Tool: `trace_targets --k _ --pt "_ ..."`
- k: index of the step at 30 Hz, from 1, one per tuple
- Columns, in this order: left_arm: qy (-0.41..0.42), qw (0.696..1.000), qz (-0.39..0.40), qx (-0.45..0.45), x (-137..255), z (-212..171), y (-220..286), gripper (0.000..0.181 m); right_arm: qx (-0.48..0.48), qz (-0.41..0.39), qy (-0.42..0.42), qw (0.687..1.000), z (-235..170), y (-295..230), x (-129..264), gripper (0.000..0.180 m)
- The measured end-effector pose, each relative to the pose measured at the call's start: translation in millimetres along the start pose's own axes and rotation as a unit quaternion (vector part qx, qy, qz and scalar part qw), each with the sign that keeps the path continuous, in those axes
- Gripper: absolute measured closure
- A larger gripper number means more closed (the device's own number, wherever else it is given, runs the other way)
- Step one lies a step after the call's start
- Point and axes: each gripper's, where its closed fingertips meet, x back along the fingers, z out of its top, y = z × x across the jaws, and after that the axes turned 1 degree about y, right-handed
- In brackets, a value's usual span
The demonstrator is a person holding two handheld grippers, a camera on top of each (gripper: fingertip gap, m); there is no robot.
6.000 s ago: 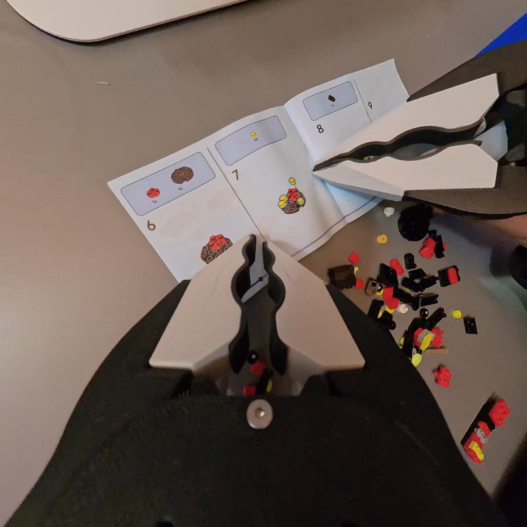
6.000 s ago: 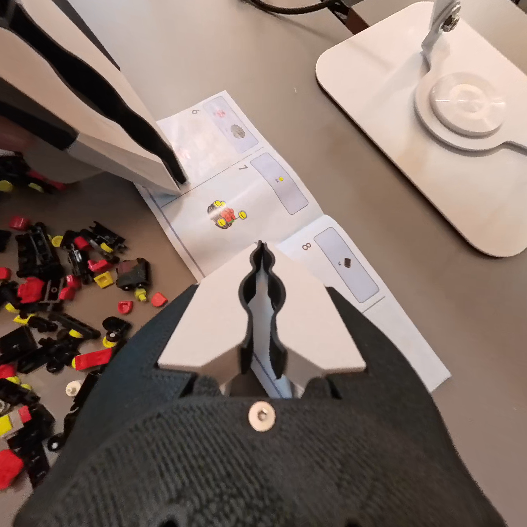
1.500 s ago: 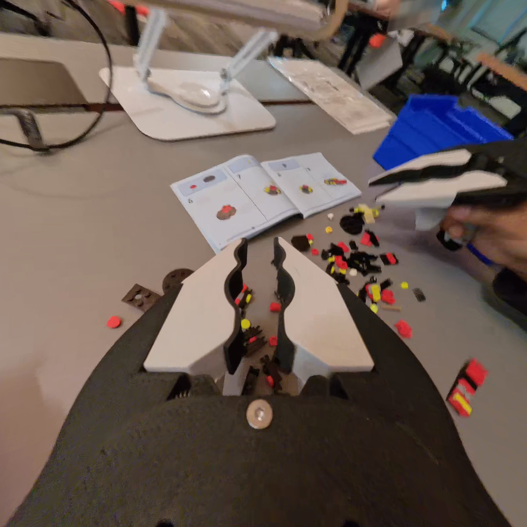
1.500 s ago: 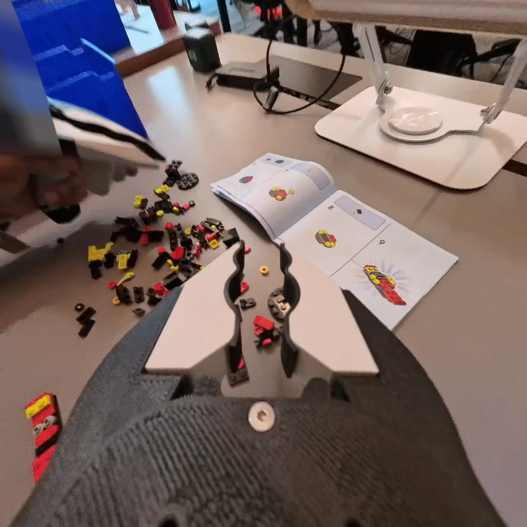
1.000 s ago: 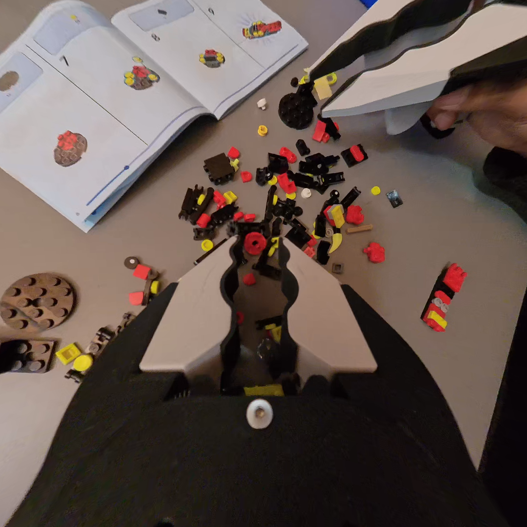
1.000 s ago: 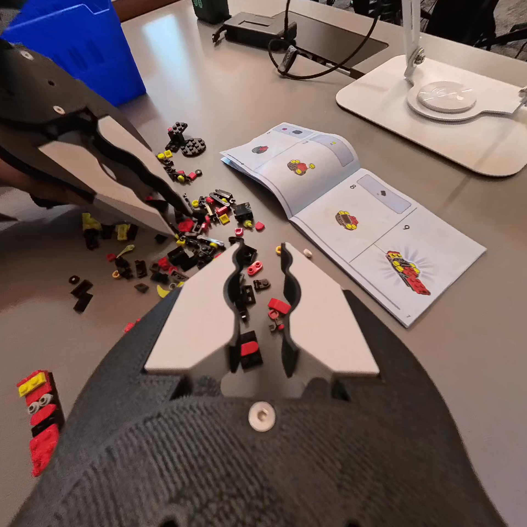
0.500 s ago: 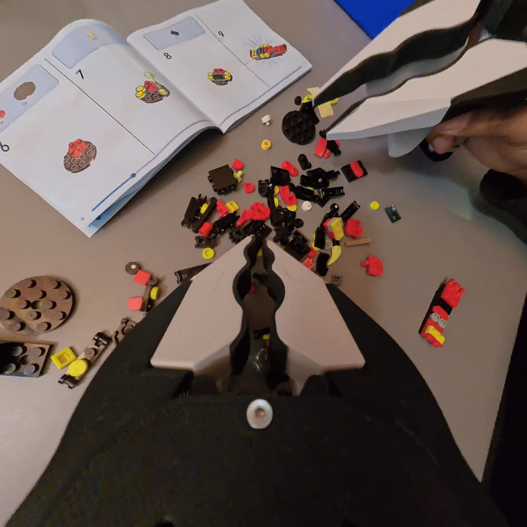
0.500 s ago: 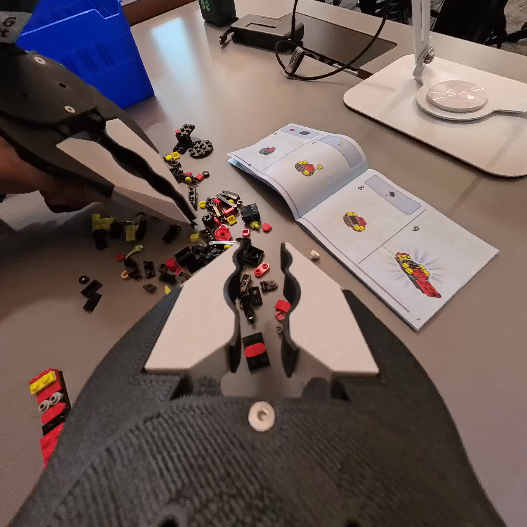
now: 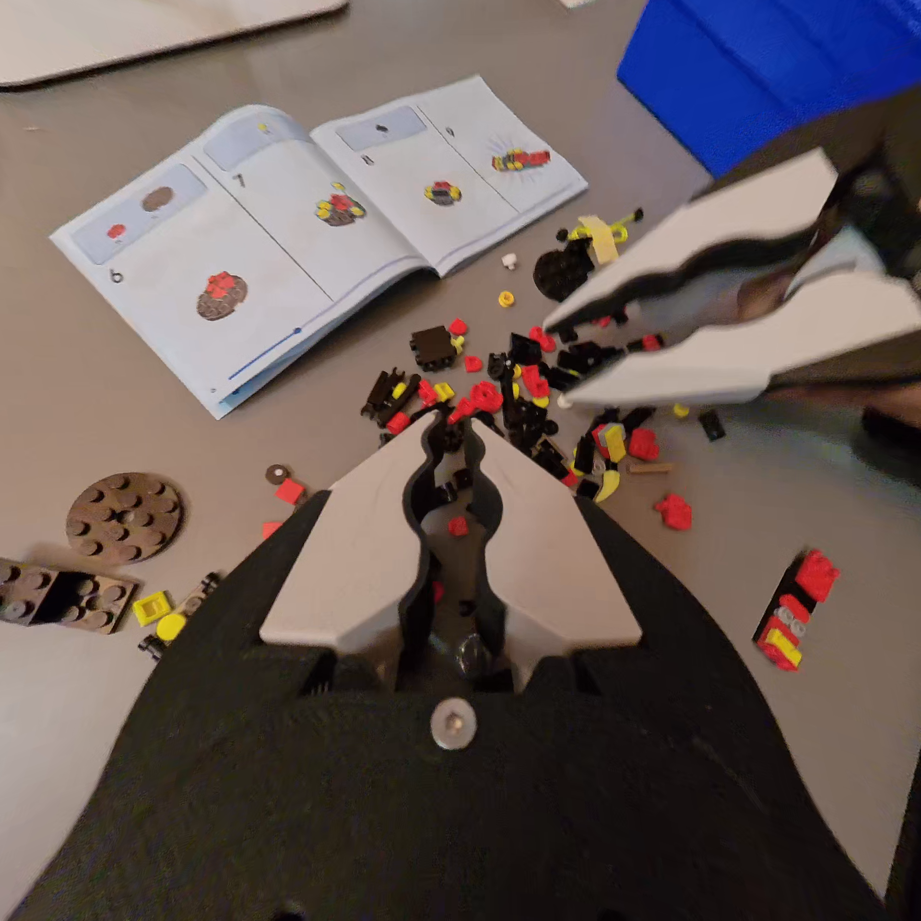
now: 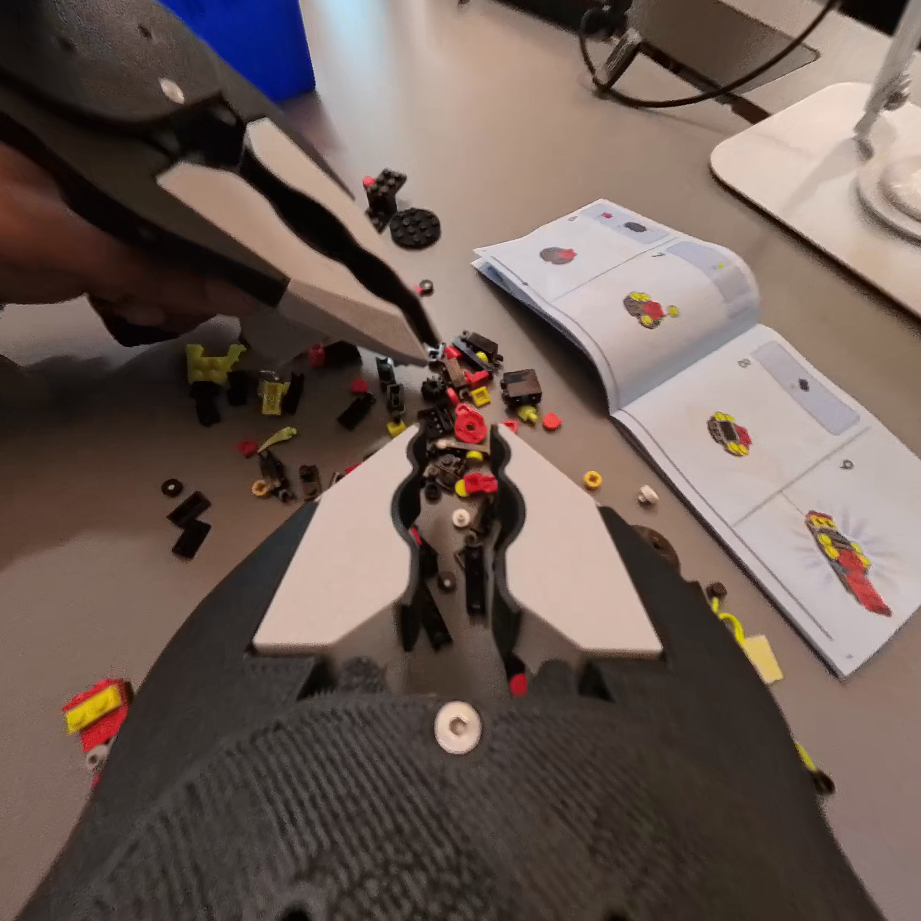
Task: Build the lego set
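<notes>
Both grippers are down in the loose brick pile (image 9: 503,393), which lies just beside the near edge of the open instruction booklet (image 9: 309,239), so this reads as part-picking: hunting the red piece the open pages call for. The left gripper (image 9: 454,423) has its tips almost pressed together at the pile's near edge; a sliver of gap shows, and something small and dark sits right at the tips, but I cannot tell whether it is pinched or merely lying underneath. The right gripper (image 10: 454,432) is spread, its fingers bracketing the round red piece (image 10: 469,423) in the heart of the pile.

The brown round plate (image 9: 124,516) waits well apart from the booklet, on the side away from the pile, with a dark studded plate (image 9: 60,595) just beside it. A small red, black and yellow sub-assembly (image 9: 797,613) rests on the table (image 9: 124,408), beyond the pile from the booklet.

My judgement is that the next move calls for closing squarely on that red piece alone and lifting it clear of its neighbours, then carrying it to the brown plate.

Hard to make out: both views are motion-blurred, bricks under the gripper bodies are hidden, and the blue bin (image 9: 777,65) beyond the booklet is cut off by the frame.
</notes>
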Motion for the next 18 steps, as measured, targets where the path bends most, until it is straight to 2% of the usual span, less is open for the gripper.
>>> trace_targets --k 4,10,14,18 --pt "0.039 0.997 -0.012 0.067 6.8 11.1 -5.0 0.175 0.059 -0.037 -0.045 0.996 -6.5 -3.8 -16.2 0.158" --pt "0.034 0.99 -0.048 0.126 9.2 6.8 -6.7 0.177 0.02 -0.047 -0.044 0.998 -3.1 -2.0 -26.9 0.164" --pt "0.051 0.988 -0.048 0.14 12.7 11.5 -11.9 0.178 0.03 -0.059 -0.069 0.995 -13.0 1.1 -30.3 0.161" --pt "0.065 0.986 -0.044 0.146 15.6 15.6 -15.0 0.178 0.04 -0.058 -0.068 0.995 -14.3 -0.4 -32.8 0.167"
